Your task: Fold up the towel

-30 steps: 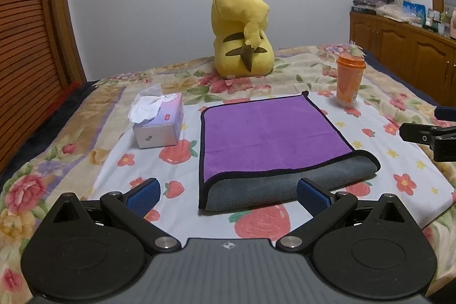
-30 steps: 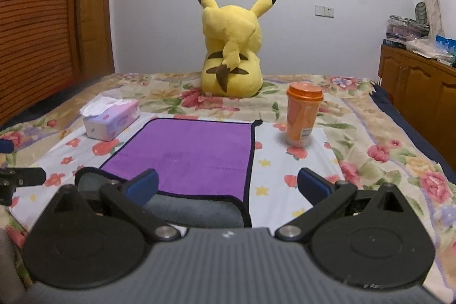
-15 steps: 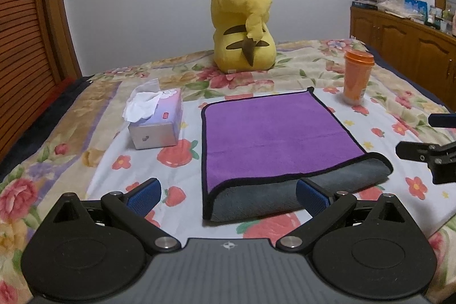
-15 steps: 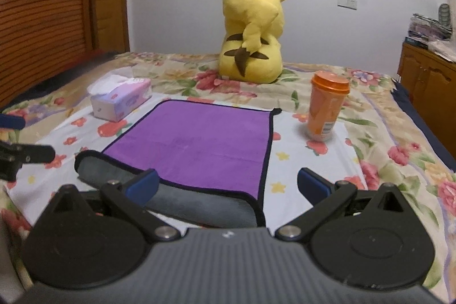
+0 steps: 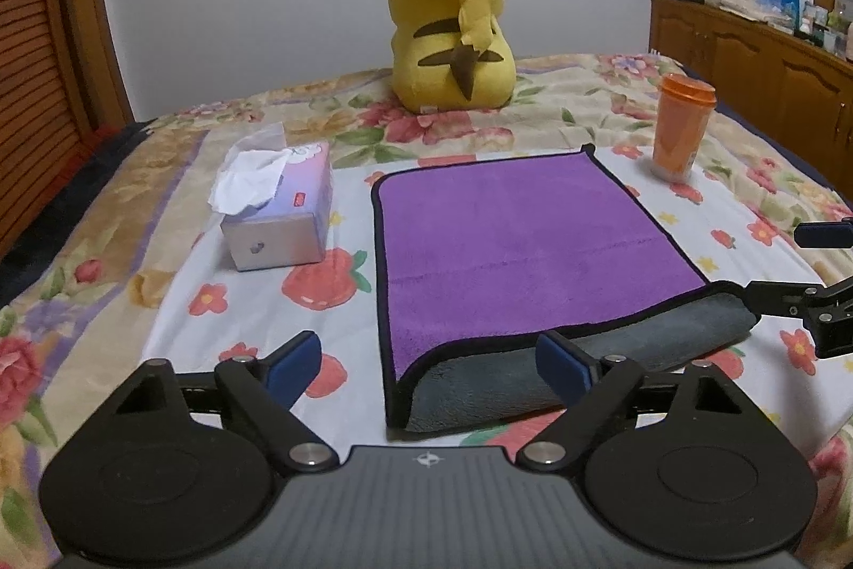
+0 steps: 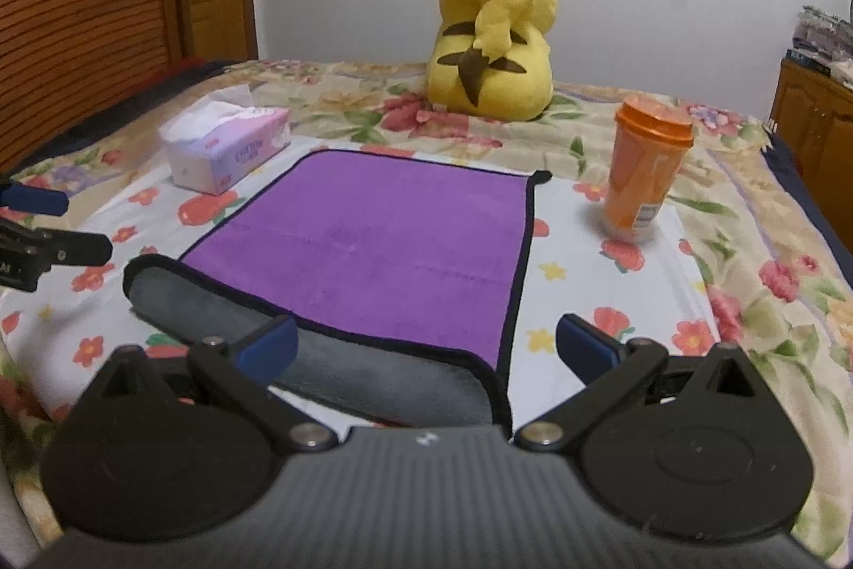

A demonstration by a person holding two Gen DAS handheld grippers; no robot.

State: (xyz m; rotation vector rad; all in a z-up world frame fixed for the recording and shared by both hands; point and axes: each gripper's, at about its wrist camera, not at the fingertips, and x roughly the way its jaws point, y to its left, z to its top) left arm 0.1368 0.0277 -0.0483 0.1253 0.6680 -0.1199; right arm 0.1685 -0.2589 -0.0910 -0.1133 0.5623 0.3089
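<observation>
Two claws, left claw [image 5: 429, 358] and right claw [image 6: 426, 342], gape over one towel [image 5: 525, 243], one cup [image 5: 682, 126] beyond.

The left gripper [image 5: 429, 358] fills the bottom of its own view, jaws spread wide, with the blue pads [image 5: 294, 362] angled apart at lower left and lower right of centre. The right gripper [image 6: 426, 345] sits the same way in its own view, jaws wide apart. Each also shows at the edge of the other's frame: the right at mid-right, the left at mid-left.
</observation>
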